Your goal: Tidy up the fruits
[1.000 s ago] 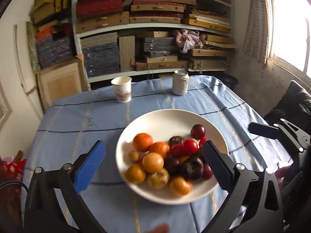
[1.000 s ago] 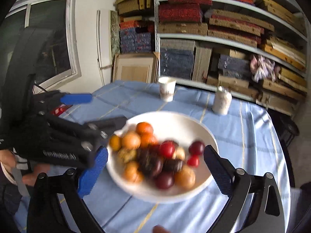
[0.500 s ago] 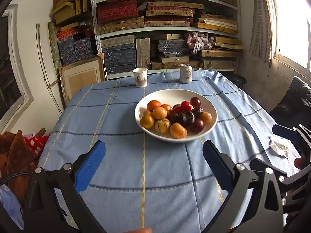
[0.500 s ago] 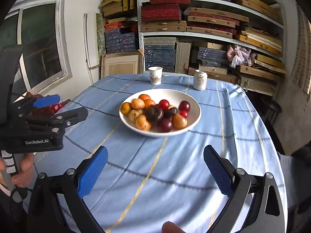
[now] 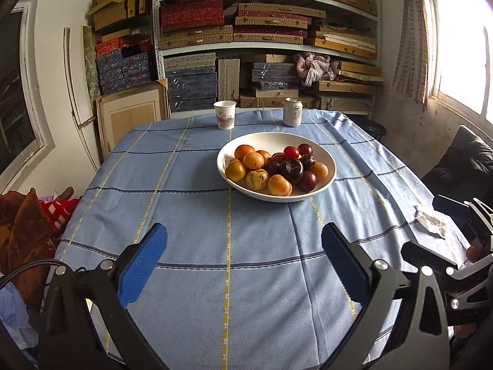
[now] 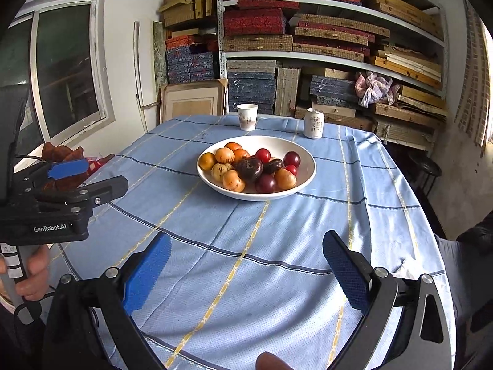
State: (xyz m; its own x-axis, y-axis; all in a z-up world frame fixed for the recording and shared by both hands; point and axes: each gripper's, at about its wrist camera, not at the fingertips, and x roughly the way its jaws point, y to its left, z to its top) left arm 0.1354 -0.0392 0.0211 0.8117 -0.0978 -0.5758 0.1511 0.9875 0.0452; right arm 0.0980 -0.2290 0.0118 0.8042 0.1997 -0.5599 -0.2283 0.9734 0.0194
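Left wrist view: the left gripper (image 5: 243, 259) gapes wide, holding nothing, low over the blue checked tablecloth (image 5: 191, 203). The right gripper (image 6: 246, 265) is likewise spread and unloaded. Well ahead sits the white ceramic bowl (image 5: 326, 160) of mixed orange and dark red fruits (image 5: 274, 169), seemingly already gathered; any next pick needs a forward reach. Beyond stand a paper cup (image 5: 225, 114) and white drink can (image 5: 292, 112), clear of the path.

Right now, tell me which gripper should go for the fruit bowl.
Slight edge to the right gripper: open, empty, aimed near the bowl. The left gripper, equally open, sits similarly far back.
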